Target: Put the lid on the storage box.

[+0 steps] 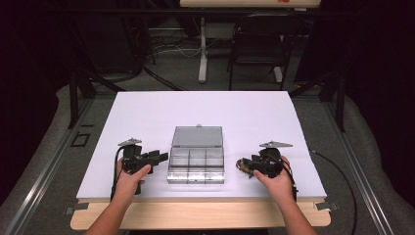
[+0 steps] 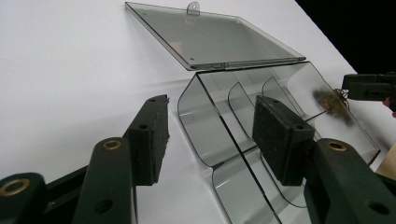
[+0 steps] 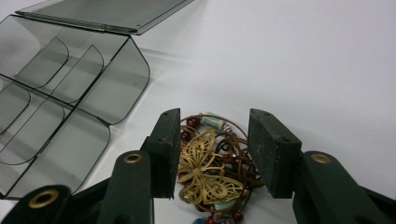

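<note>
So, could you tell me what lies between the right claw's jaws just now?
A butterfly-pendant necklace of cord and beads lies between the open jaws on the table, seen in the right gripper view.

The worktop (image 1: 147,112) is plain white with a pale wood front edge. The box (image 1: 196,165) and its lid (image 1: 197,136) are clear smoky grey. Both tools, left (image 1: 157,157) and right (image 1: 246,164), are black with brass-coloured rivets. The necklace (image 3: 210,163) shows a gold lacy butterfly, brown cord, and dark red and pale green beads.
</note>
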